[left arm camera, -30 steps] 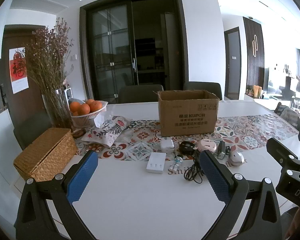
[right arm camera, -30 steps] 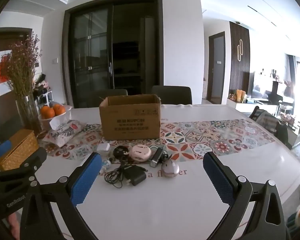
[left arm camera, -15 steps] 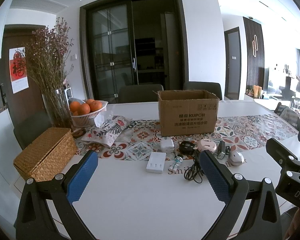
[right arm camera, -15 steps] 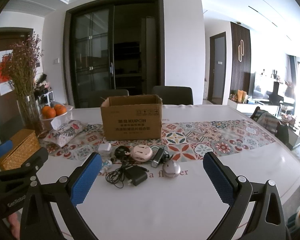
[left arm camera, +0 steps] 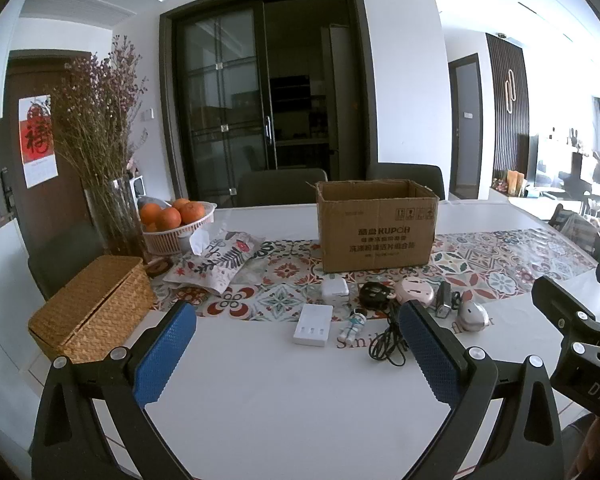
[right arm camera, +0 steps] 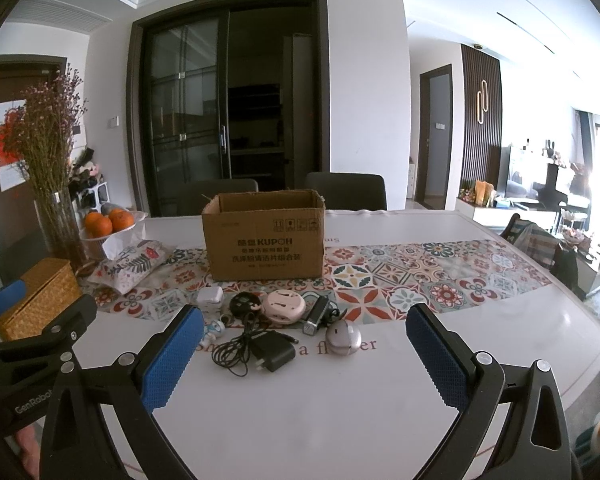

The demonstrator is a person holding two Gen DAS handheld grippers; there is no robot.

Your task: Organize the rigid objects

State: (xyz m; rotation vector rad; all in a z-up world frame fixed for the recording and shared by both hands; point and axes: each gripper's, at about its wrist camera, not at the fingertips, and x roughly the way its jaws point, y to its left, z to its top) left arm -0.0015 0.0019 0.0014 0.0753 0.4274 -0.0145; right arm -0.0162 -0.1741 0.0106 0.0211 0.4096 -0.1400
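Gadgets lie in a loose row on the white table (left arm camera: 284,392), just in front of an open cardboard box (left arm camera: 376,226) that stands on the patterned runner (left arm camera: 500,264). Far left on the table sits a woven wicker box (left arm camera: 90,312), with a glass vase of dried flowers (left arm camera: 100,152) and a basket of oranges (left arm camera: 176,220) behind it, and a floral tissue pouch (left arm camera: 216,264) beside them. Then come the small things: a white cube charger (left arm camera: 335,290), a flat white three-slot charger (left arm camera: 313,324), a small white-and-blue figurine (left arm camera: 352,326), a round black device (right arm camera: 244,303), a black adapter with a coiled cable (right arm camera: 272,354), a round pink case (right arm camera: 285,306), a dark rectangular gadget (right arm camera: 316,316) and a silver-pink mouse-shaped object (right arm camera: 343,338).

Left gripper (left arm camera: 300,354) hovers above the near table edge, its blue pads (left arm camera: 164,354) spread wide with nothing between them. Right gripper (right arm camera: 306,360) hangs likewise, released and empty, its pads (right arm camera: 436,360) framing the adapter and mouse from a distance. Each gripper shows at the edge of the other's view.
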